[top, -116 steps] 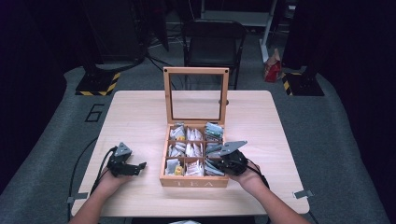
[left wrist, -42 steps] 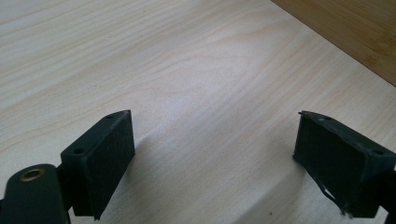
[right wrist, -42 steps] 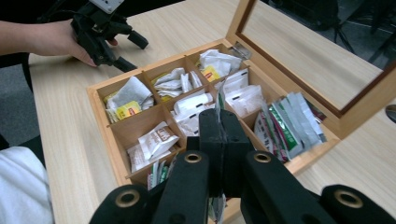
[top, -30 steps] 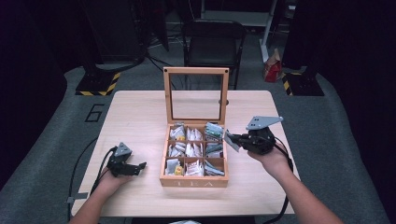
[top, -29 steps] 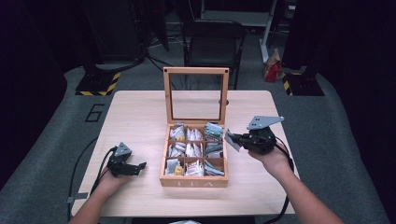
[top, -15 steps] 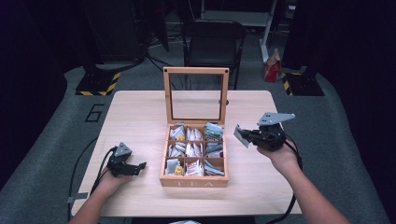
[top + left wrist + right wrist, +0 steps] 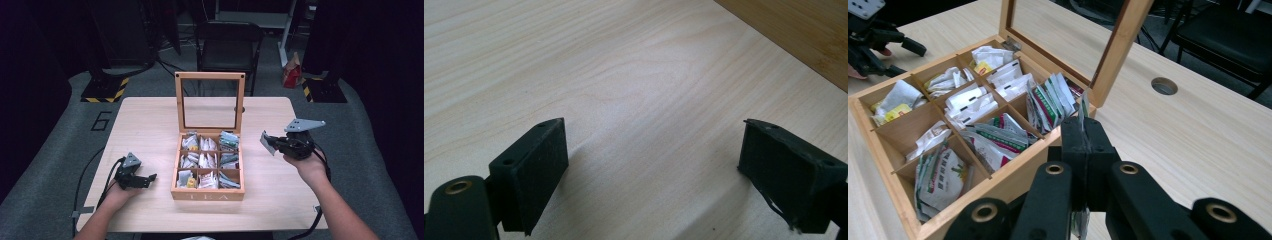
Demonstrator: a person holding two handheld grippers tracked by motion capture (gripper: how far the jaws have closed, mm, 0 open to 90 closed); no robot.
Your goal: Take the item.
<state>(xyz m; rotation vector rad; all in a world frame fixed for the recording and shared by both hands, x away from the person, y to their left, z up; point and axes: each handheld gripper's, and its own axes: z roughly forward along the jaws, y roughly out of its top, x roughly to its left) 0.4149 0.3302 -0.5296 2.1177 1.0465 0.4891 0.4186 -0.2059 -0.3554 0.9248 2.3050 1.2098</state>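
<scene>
An open wooden tea box (image 7: pixel 207 194) with a glass lid upright stands mid-table, its compartments full of tea packets (image 7: pixel 204 160). My right gripper (image 7: pixel 274 144) hovers to the right of the box, shut on one grey tea packet (image 7: pixel 266 142). In the right gripper view the jaws (image 7: pixel 1083 145) pinch that packet (image 7: pixel 1083 107) edge-on, with the box (image 7: pixel 883 142) to their left. My left gripper (image 7: pixel 149 180) rests on the table left of the box. Its jaws (image 7: pixel 651 165) stand open over bare wood.
The pale wooden table (image 7: pixel 150 125) has bare room on both sides of the box and a cable hole (image 7: pixel 1164 85) behind it. The box's wall (image 7: pixel 804 40) lies close to the left gripper. A black chair (image 7: pixel 227 47) stands beyond the far edge.
The right gripper, earlier down in the box's right compartments, has come out with a packet and drifted right, away from the box. The left gripper has stayed put.
</scene>
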